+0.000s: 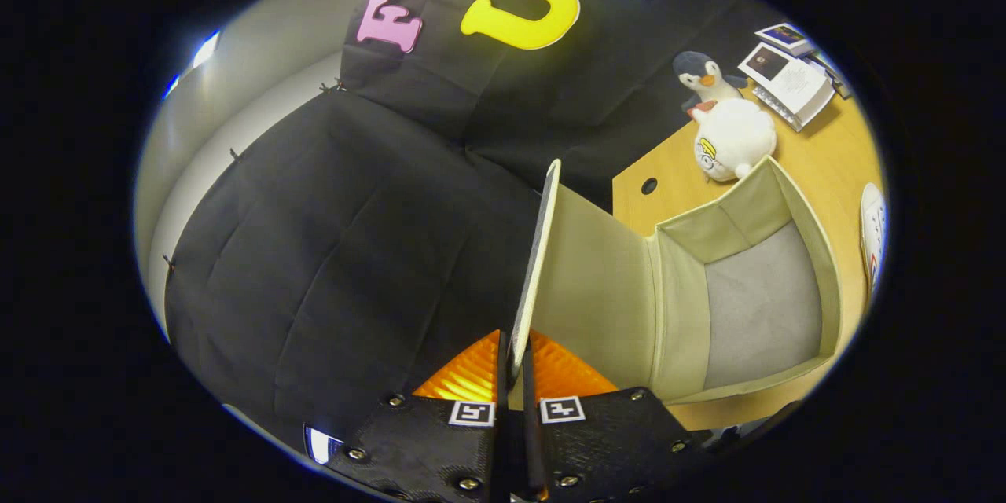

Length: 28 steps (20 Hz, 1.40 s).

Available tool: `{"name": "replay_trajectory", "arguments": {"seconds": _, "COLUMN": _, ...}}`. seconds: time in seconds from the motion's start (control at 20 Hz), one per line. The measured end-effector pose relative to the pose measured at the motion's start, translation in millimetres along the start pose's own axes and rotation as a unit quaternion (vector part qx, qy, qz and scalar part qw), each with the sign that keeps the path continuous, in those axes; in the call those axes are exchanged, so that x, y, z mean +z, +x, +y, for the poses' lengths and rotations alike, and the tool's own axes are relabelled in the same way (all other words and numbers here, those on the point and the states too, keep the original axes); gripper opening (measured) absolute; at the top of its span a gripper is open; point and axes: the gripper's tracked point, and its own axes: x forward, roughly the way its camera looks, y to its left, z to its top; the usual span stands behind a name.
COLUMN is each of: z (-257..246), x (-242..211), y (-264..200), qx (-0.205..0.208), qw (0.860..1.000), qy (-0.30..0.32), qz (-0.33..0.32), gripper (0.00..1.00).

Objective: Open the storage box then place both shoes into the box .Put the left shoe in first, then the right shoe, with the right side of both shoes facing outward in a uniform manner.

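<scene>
- Two jaws of the gripper [515, 365] are pinching together on the thin edge of the beige fabric lid [585, 283], which is standing raised between them and running straight ahead.
- Just ahead and to the right of the jaws, the beige fabric storage box [817, 251] is lying open, showing its grey felt floor with nothing inside.
- Beyond the box, a white round plush toy [735, 141] and a grey penguin plush [703, 78] are sitting on the light wooden bench [833, 149], with a stack of booklets [790, 78] further off.
- Right of the box, one white shoe [874, 240] is lying on the bench.
</scene>
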Motion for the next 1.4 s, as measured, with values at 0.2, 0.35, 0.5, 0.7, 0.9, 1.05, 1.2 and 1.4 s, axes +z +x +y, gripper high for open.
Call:
{"name": "replay_trajectory", "arguments": {"seconds": 0.2, "z": 12.3, "x": -5.6, "y": 12.8, "qx": 0.013, "qw": 0.999, "qy": -0.04, "qz": 0.009, "gripper": 0.66}}
{"name": "replay_trajectory", "arguments": {"seconds": 0.35, "z": 5.5, "x": 3.1, "y": 12.9, "qx": -0.006, "qw": 0.998, "qy": -0.067, "qz": -0.005, "gripper": 0.95}}
{"name": "replay_trajectory", "arguments": {"seconds": 0.5, "z": -5.6, "x": 19.0, "y": 3.1, "qx": -0.023, "qw": 0.996, "qy": -0.081, "qz": -0.025, "gripper": 0.95}}
{"name": "replay_trajectory", "arguments": {"seconds": 0.7, "z": -38.6, "x": 40.7, "y": -24.3, "qx": -0.072, "qw": 0.987, "qy": -0.133, "qz": -0.053, "gripper": 0.95}}
{"name": "replay_trajectory", "arguments": {"seconds": 0.9, "z": -71.7, "x": 62.1, "y": -54.2, "qx": -0.115, "qw": 0.977, "qy": -0.166, "qz": -0.072, "gripper": 0.96}}
{"name": "replay_trajectory", "arguments": {"seconds": 1.05, "z": -95.5, "x": 74.9, "y": -75.0, "qx": -0.145, "qw": 0.968, "qy": -0.187, "qz": -0.084, "gripper": 0.96}}
{"name": "replay_trajectory", "arguments": {"seconds": 1.2, "z": -117.9, "x": 88.0, "y": -98.0, "qx": -0.173, "qw": 0.961, "qy": -0.195, "qz": -0.092, "gripper": 0.96}}
{"name": "replay_trajectory", "arguments": {"seconds": 1.4, "z": -154.4, "x": 105.1, "y": -127.4, "qx": -0.213, "qw": 0.95, "qy": -0.204, "qz": -0.105, "gripper": 0.96}}
